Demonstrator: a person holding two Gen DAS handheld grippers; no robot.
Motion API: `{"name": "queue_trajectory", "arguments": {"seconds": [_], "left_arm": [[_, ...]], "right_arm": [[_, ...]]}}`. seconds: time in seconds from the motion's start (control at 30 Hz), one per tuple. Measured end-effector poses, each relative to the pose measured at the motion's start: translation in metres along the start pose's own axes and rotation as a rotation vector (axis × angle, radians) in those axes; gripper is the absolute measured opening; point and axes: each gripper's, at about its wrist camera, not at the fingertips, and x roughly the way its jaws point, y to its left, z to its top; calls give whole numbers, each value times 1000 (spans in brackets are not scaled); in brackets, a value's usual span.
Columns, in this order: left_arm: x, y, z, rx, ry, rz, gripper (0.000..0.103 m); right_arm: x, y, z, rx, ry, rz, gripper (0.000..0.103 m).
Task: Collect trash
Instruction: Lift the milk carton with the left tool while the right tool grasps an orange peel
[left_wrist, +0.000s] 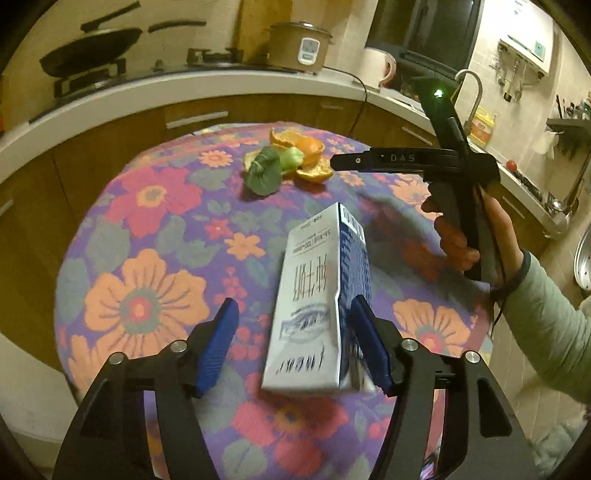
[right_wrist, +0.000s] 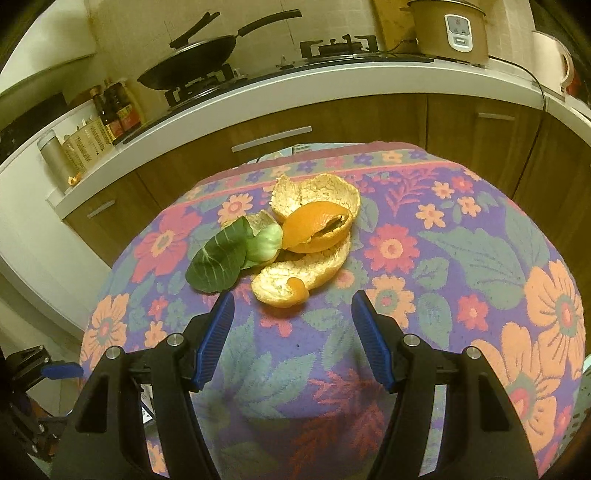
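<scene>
The left gripper (left_wrist: 293, 314) stands with its jaws apart around a white and blue carton (left_wrist: 317, 295). The carton's blue side lies against the right pad, while a clear gap shows between its white face and the left pad, so it is not clamped. Whether the carton rests on the bench (left_wrist: 155, 229) or is slipping free cannot be told; it is tilted, its far end leaning right.

The right gripper (right_wrist: 291, 306) is also open and empty, hovering just near of the scrap pile: orange peel (right_wrist: 314, 229) with a green leaf (right_wrist: 218, 262) touching its left side. In the left wrist view the pile sits at the far side of the bench, well apart from the carton, with the right gripper held above the bench on the right.

The step in hand looks like gathering these pieces. To do it well, the left gripper should centre the carton between both pads, squaring to its broad faces before closing, since a tilted, light box will twist out of a one-sided press. The right gripper should come down over the nearest curl of peel, straddle its thickest fold and close gently; peel is springy and may flick away. The leaf is thin and flat on the cloth, so pinching its raised stalk end is likely safer than scraping at the blade. No bin is visible.
</scene>
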Motion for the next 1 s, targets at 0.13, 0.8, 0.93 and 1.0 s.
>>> {"name": "queue_trajectory", "arguments": {"seconds": [0.13, 0.8, 0.93, 1.0], "left_arm": [[15, -16, 7, 27, 37, -5, 66], [28, 5, 19, -46, 51, 137, 51], [28, 6, 24, -61, 44, 132, 51], [27, 4, 26, -62, 35, 133, 51]], "right_arm": [[1, -3, 2, 4, -3, -18, 62], [57, 11, 16, 16, 85, -87, 60], [50, 8, 10, 21, 85, -65, 29], [41, 8, 6, 13, 79, -51, 20]]}}
